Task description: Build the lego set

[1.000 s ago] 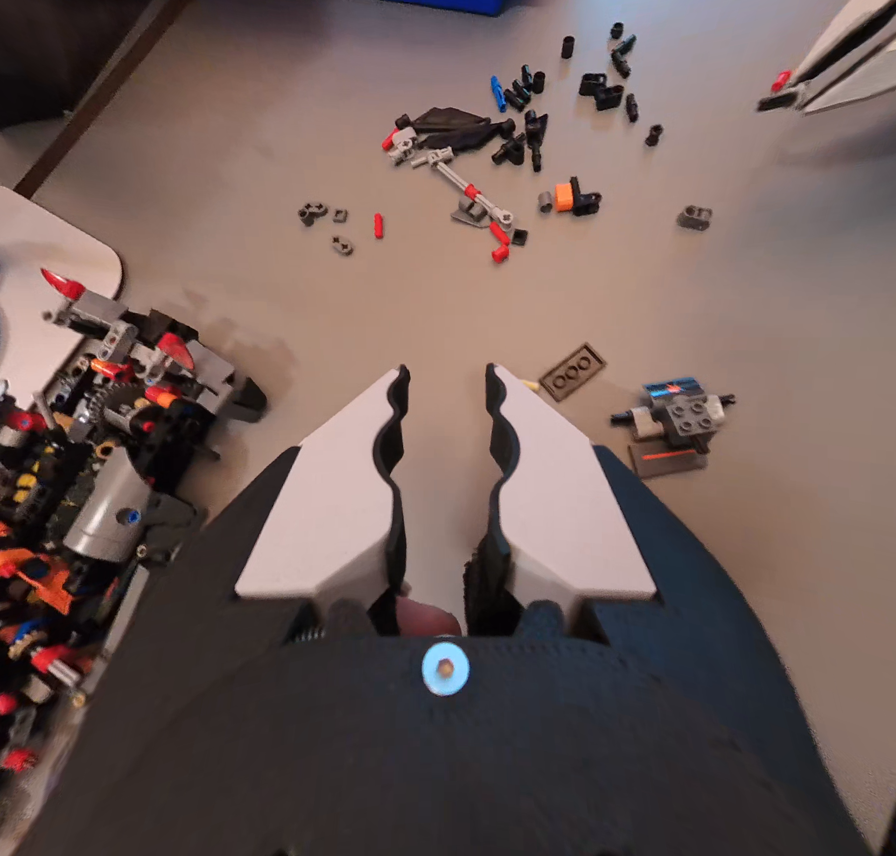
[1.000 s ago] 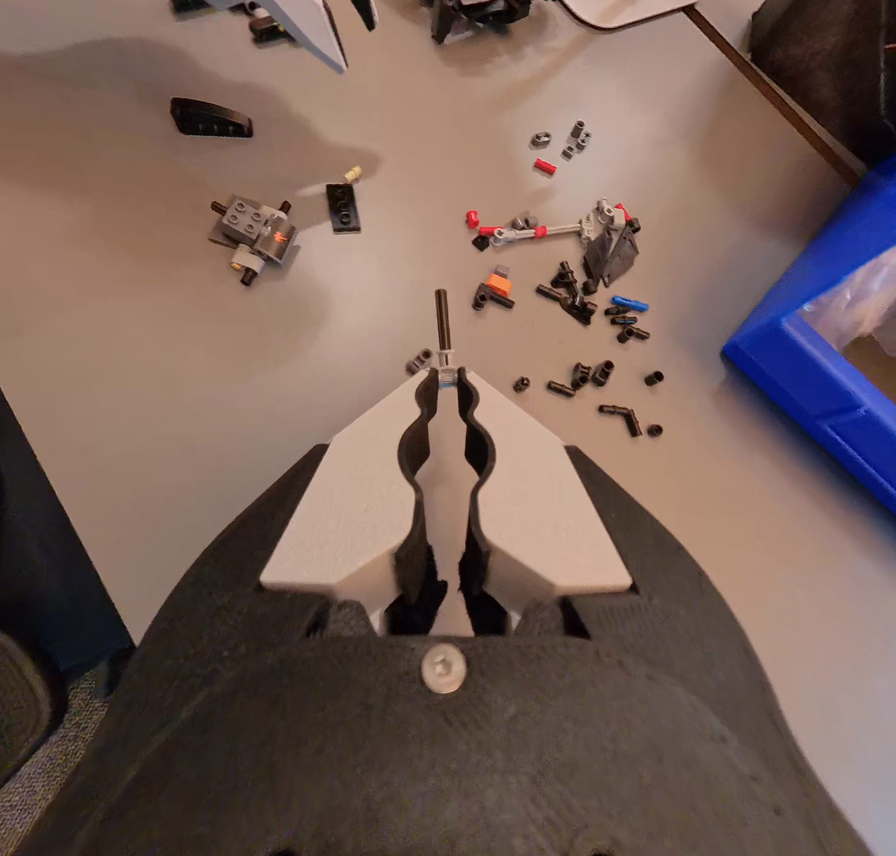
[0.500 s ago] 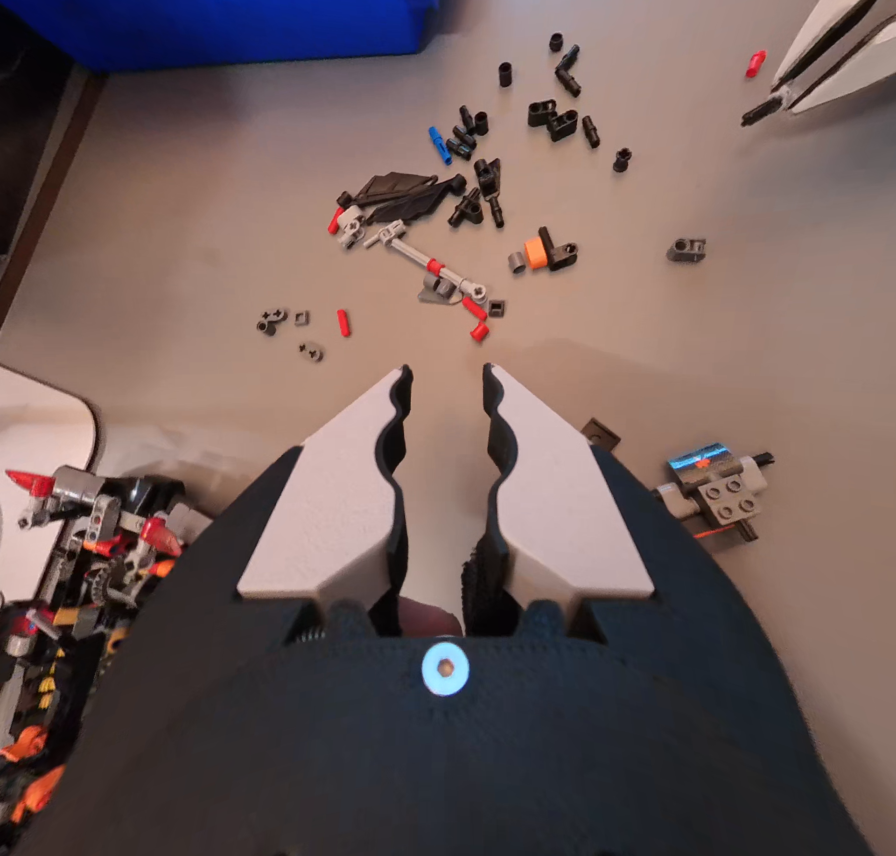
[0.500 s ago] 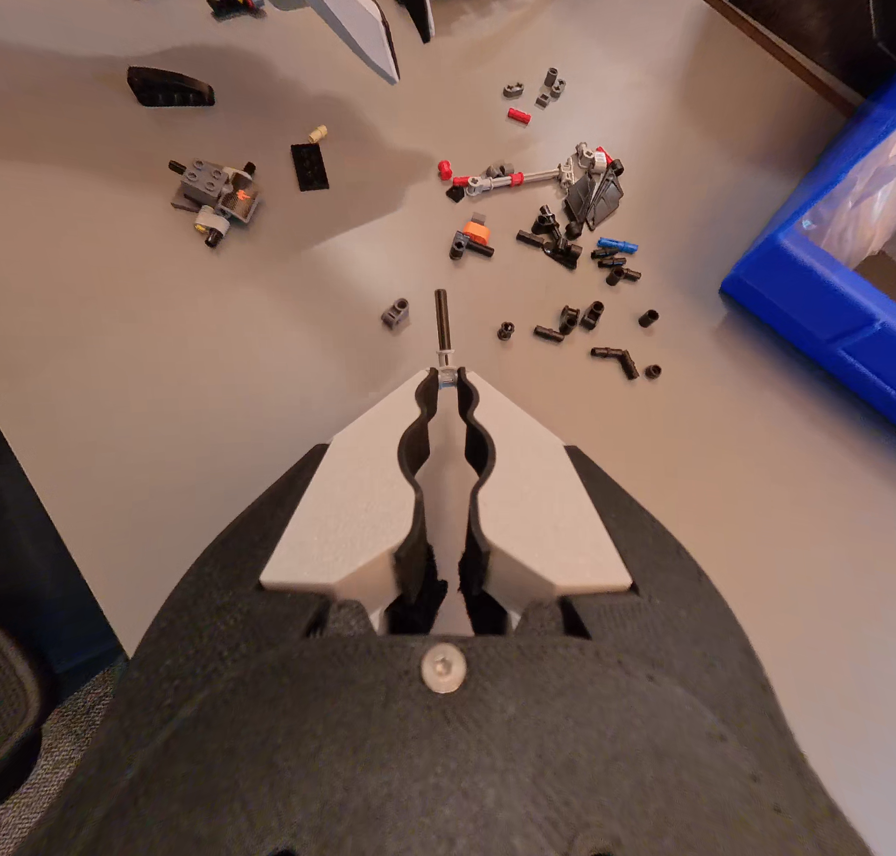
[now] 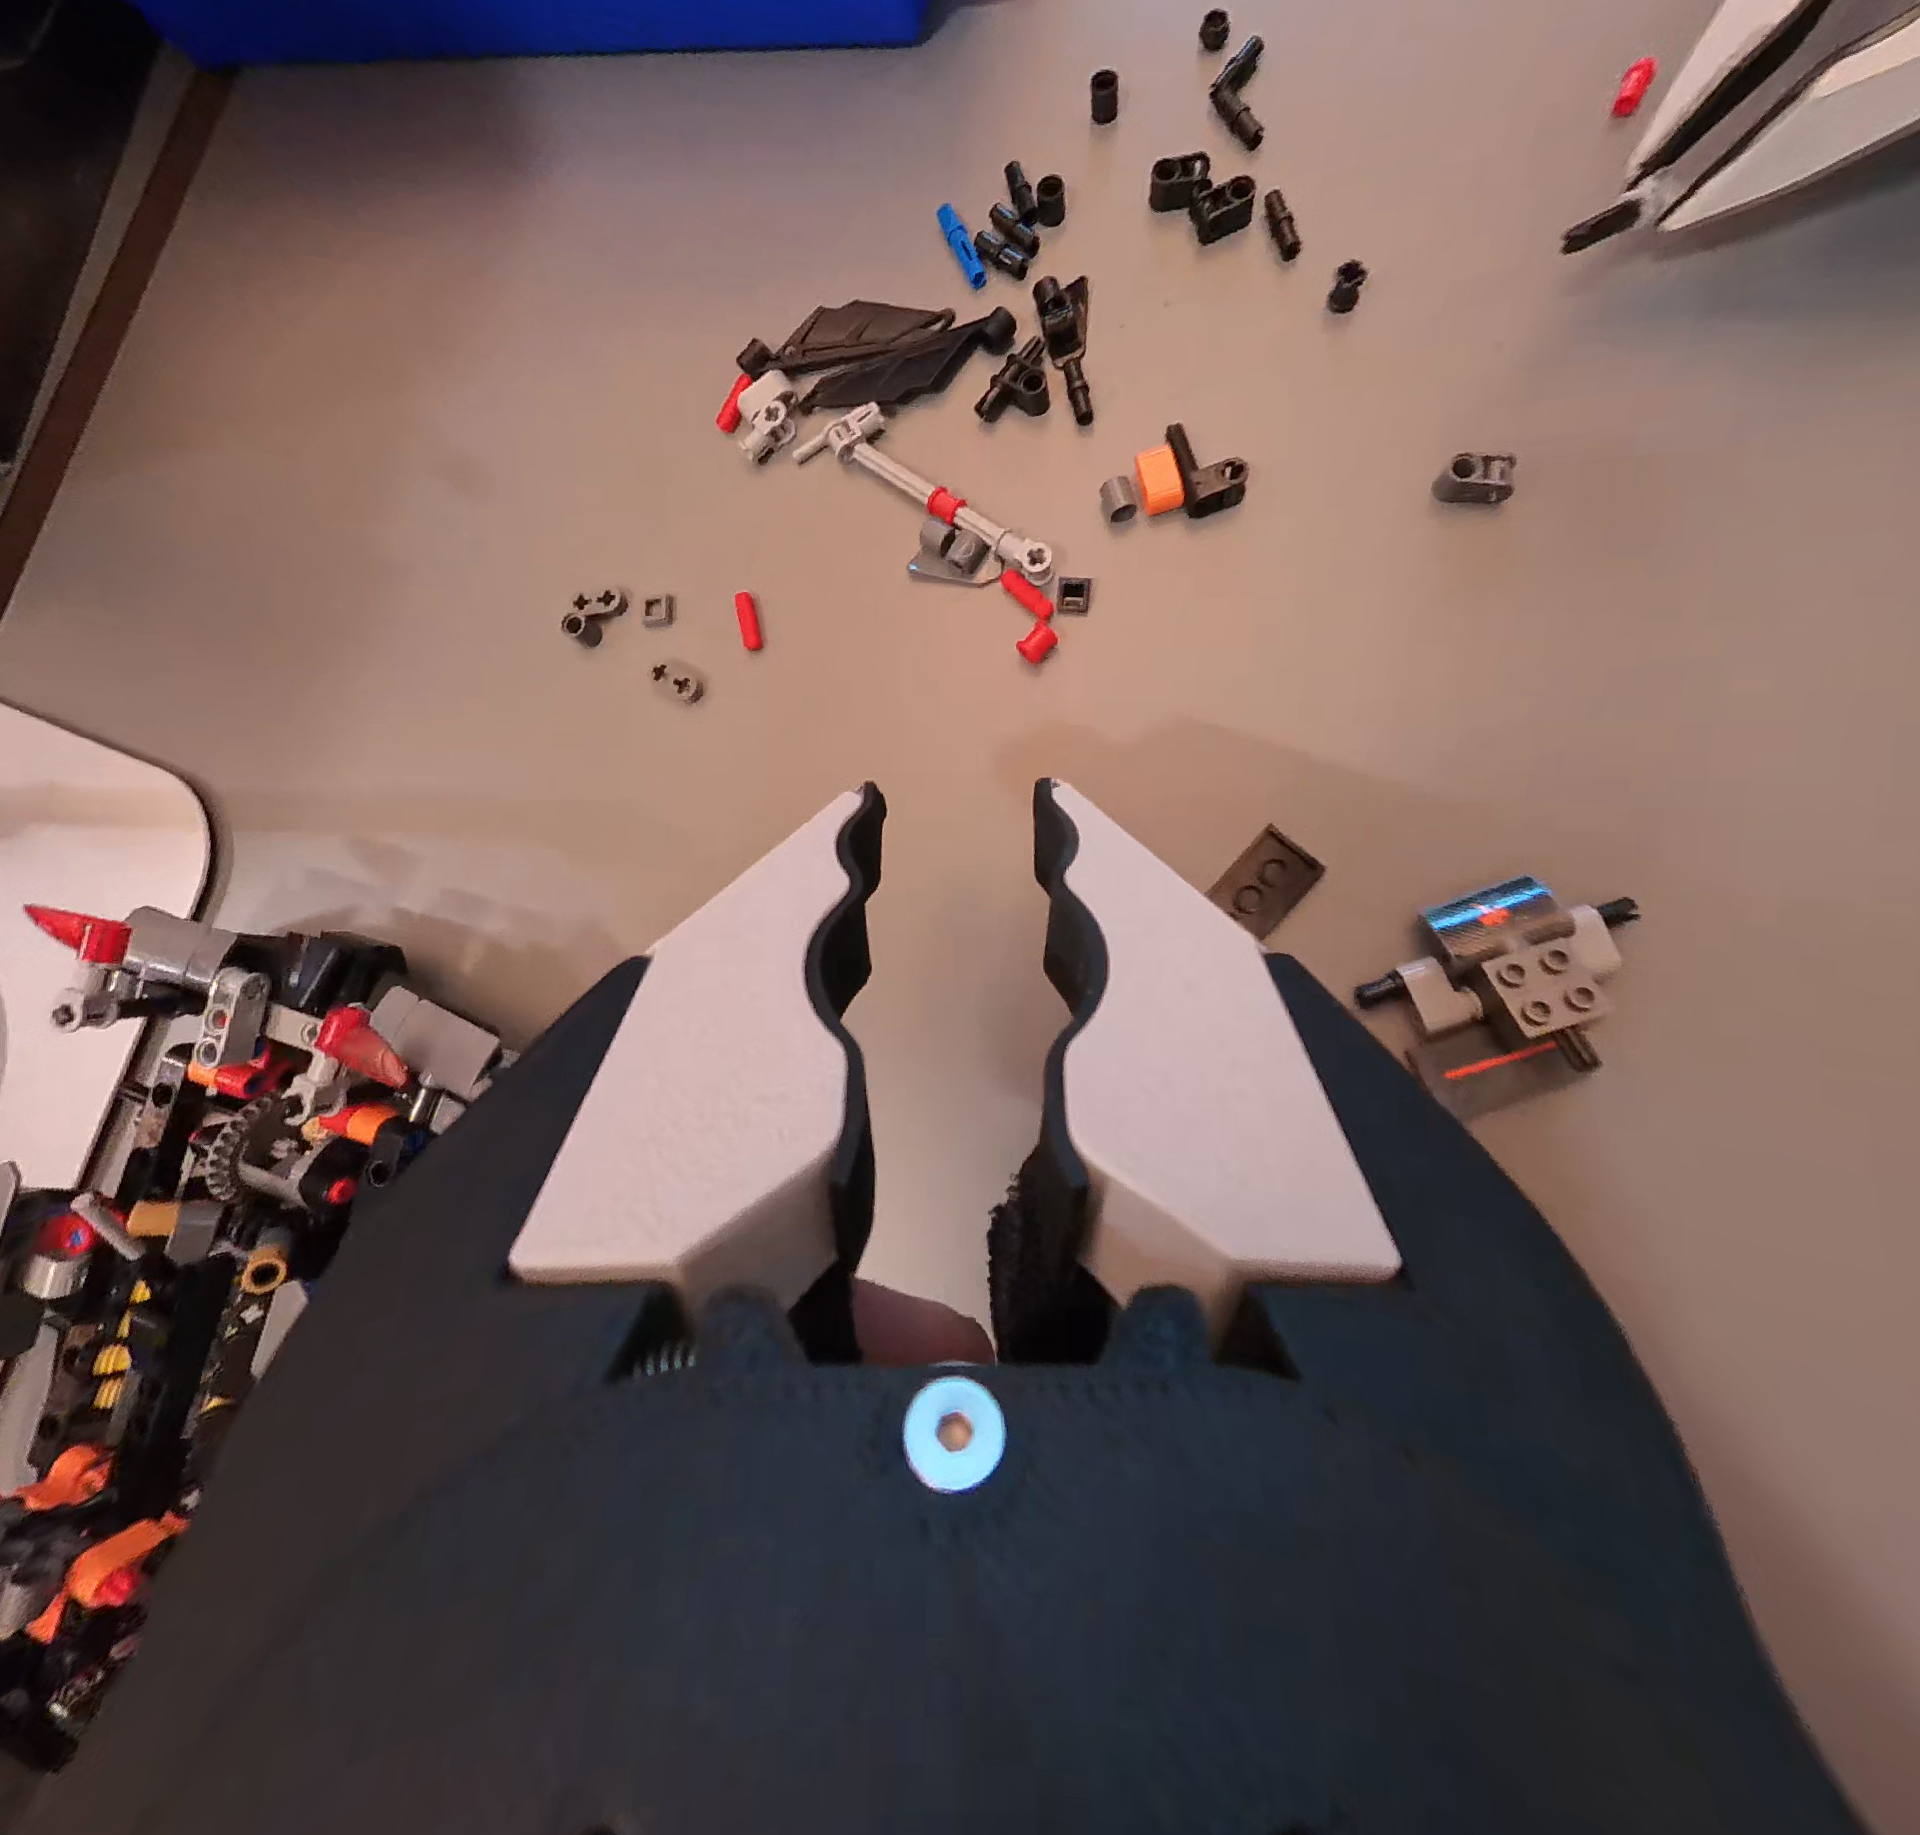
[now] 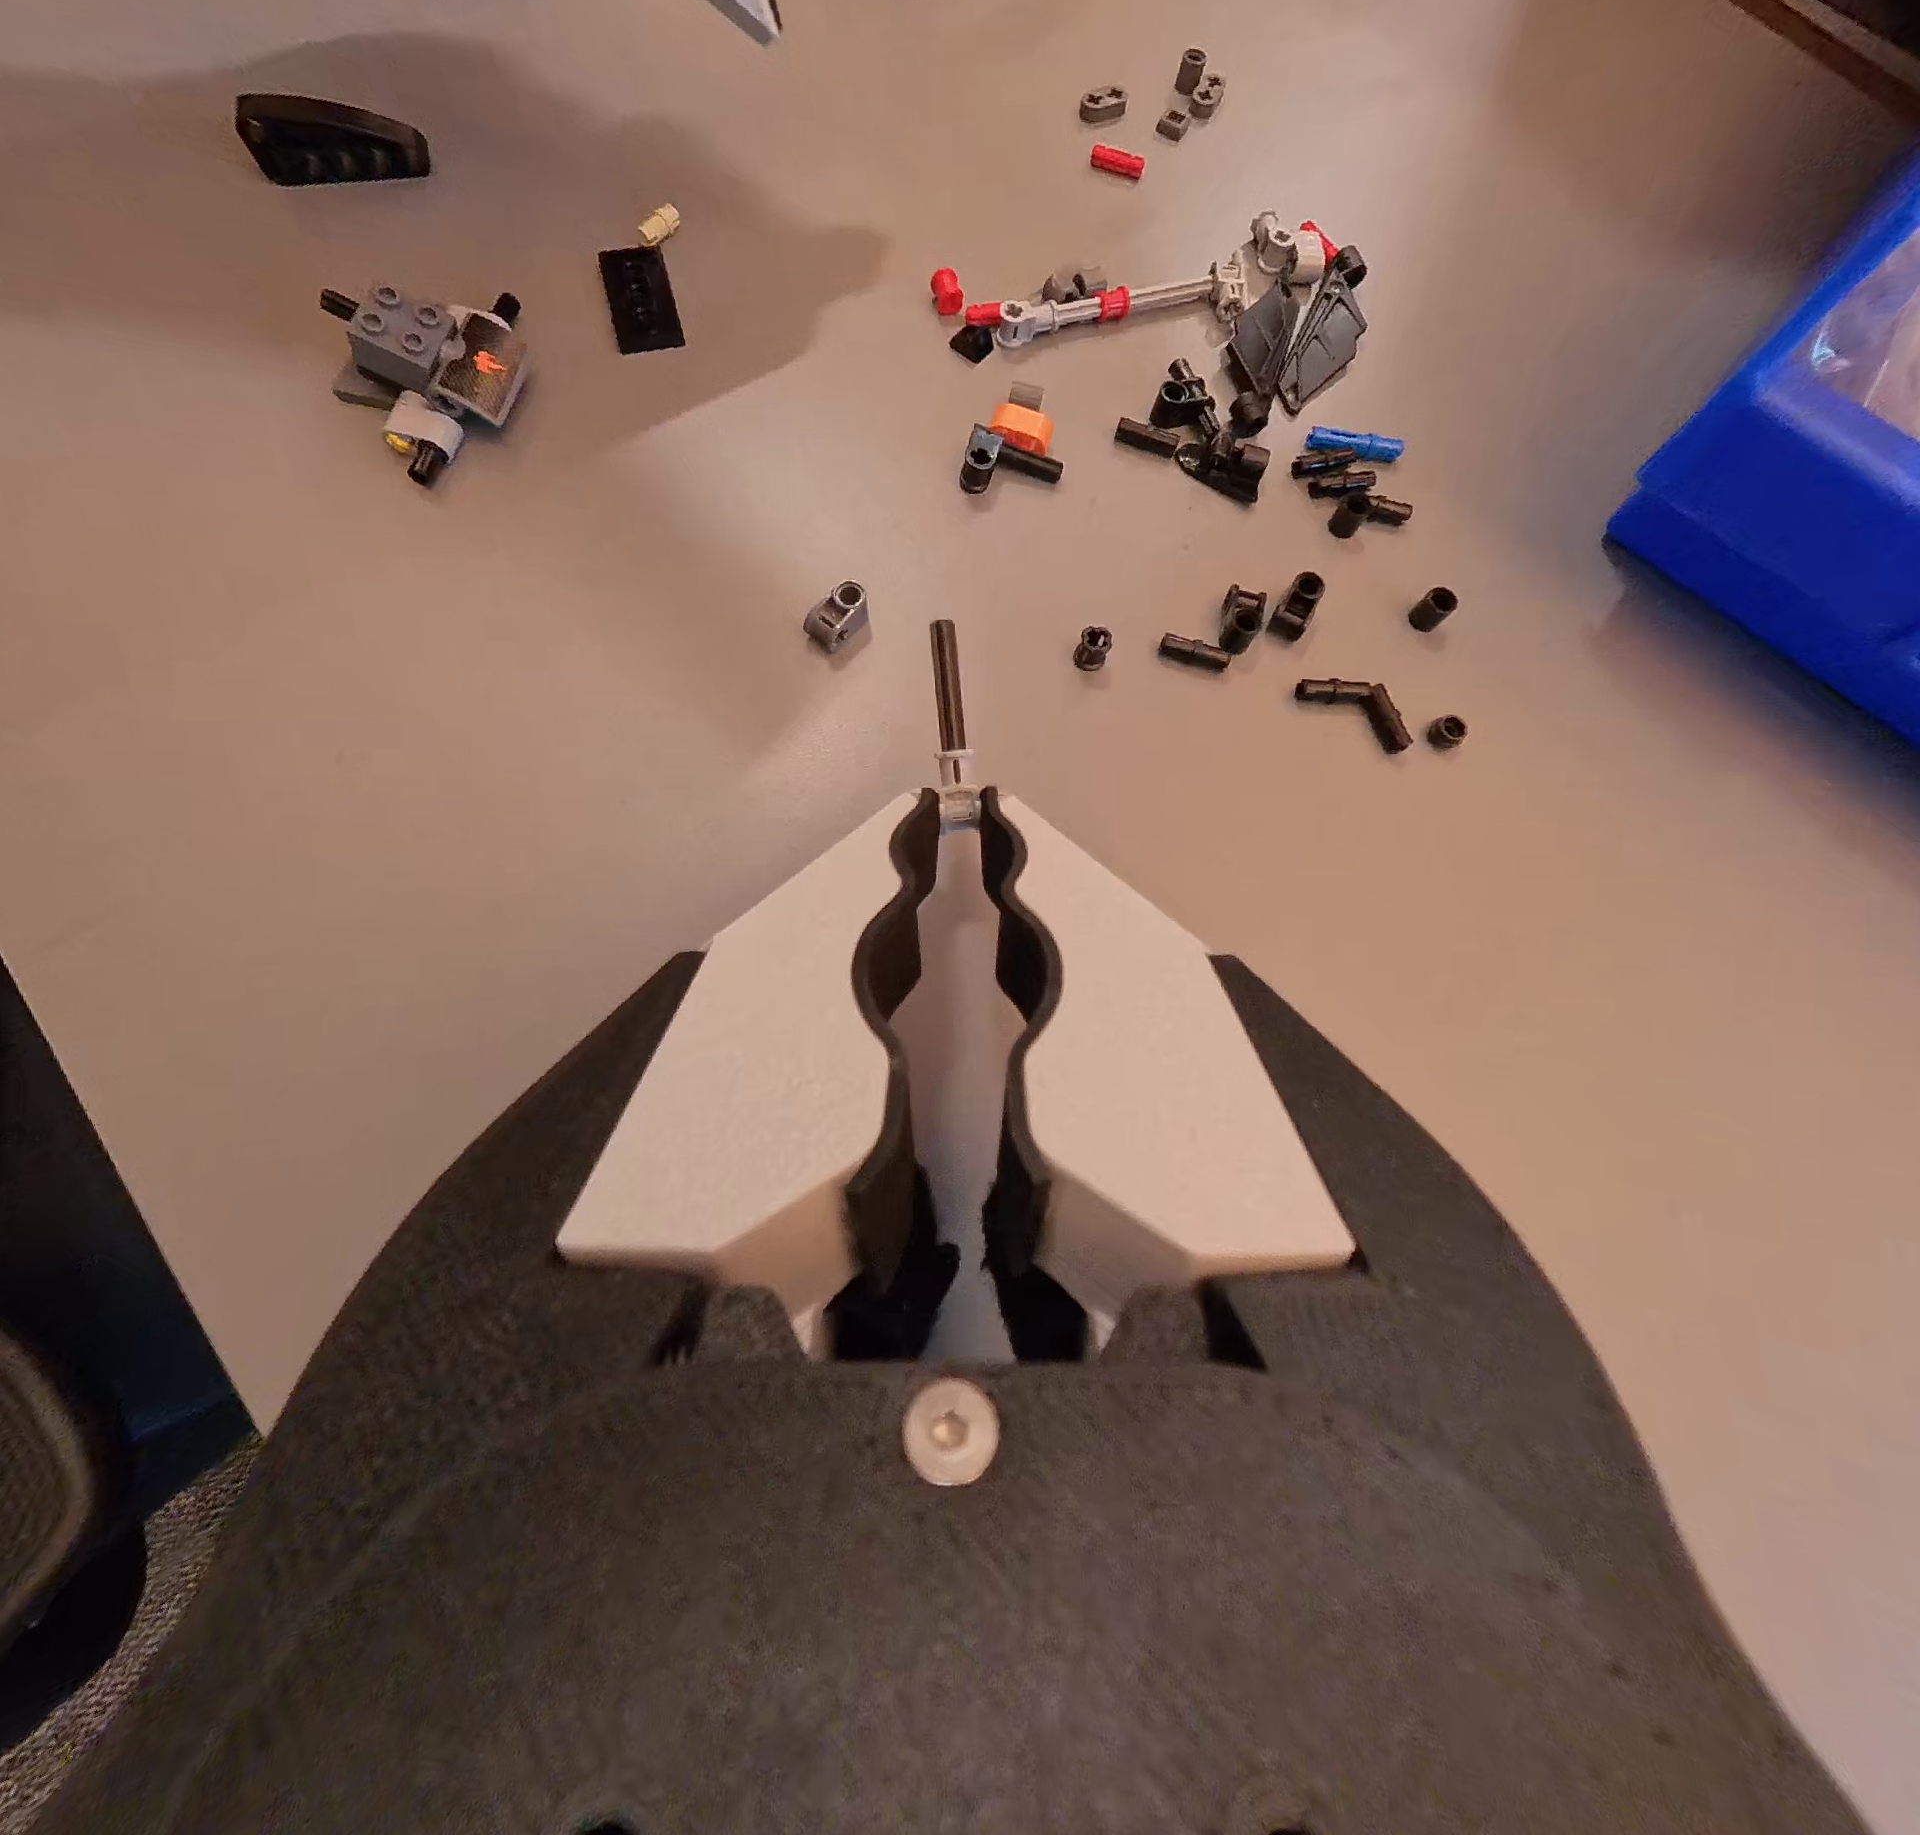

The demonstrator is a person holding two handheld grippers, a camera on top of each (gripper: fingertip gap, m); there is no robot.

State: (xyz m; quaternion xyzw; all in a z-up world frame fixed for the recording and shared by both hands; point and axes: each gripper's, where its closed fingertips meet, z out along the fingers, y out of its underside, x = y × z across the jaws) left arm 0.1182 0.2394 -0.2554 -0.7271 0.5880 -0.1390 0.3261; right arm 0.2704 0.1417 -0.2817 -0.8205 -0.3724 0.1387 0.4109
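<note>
Pinching a thin black plastic axle (image 6: 943,679) by its grey end, the right hand-held gripper (image 6: 956,806) hovers at frame centre. The left hand-held gripper (image 5: 956,798) gapes empty; the axle looks light, stiff, slippery.

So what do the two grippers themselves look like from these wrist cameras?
Both match. The left gripper has a rough black printed body, two pale grey wedge-shaped fingers with wavy black inner edges, and a round silvery bolt at the centre of the body. The right gripper has the same build, with a hex-socket bolt head. No cables or sleeves show.
</note>
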